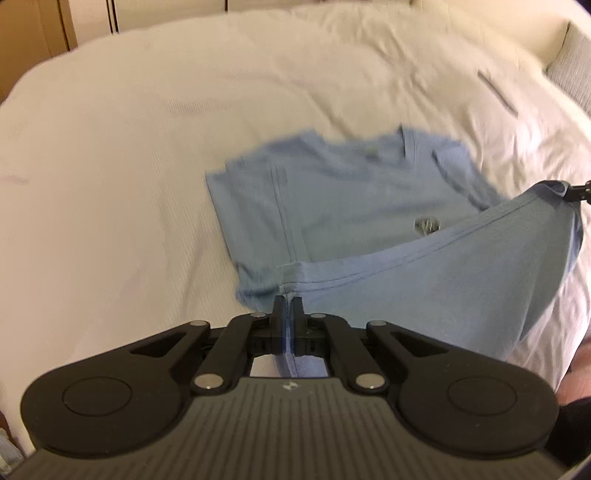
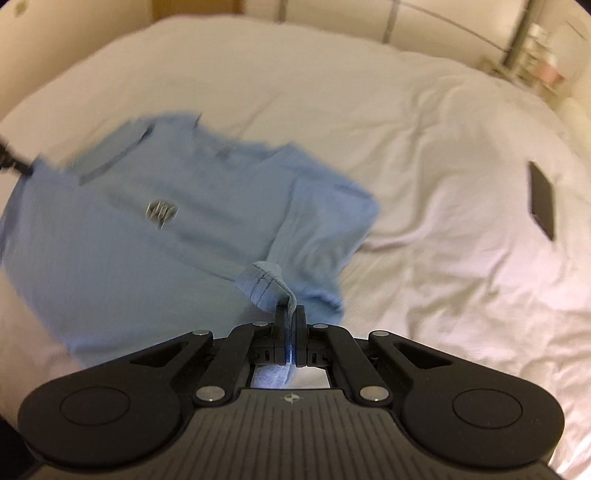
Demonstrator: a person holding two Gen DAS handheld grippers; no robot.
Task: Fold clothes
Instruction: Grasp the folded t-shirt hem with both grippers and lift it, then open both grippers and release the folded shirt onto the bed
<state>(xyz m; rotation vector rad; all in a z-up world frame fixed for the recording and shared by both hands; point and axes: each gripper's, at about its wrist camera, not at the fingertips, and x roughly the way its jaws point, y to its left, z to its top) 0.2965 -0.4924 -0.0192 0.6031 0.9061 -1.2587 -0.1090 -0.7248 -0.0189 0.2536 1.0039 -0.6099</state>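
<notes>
A light blue T-shirt (image 1: 351, 192) with a small grey logo lies partly folded on a white bed sheet (image 1: 110, 147). My left gripper (image 1: 287, 304) is shut on the shirt's bottom hem at its left corner, and the hem rises off the bed from there toward the right. The right gripper's tip shows at the far right edge (image 1: 576, 192), holding the hem's other corner up. In the right wrist view my right gripper (image 2: 290, 310) is shut on a bunched hem corner of the T-shirt (image 2: 166, 206). The left gripper's tip (image 2: 14, 162) peeks in at the left edge.
A dark flat phone-like object (image 2: 542, 201) lies on the sheet (image 2: 406, 147) to the right of the shirt. Wooden furniture (image 1: 37, 29) stands beyond the bed's far left, and a cluttered shelf (image 2: 535, 55) at the far right. A grey pillow edge (image 1: 572, 70) sits at the right.
</notes>
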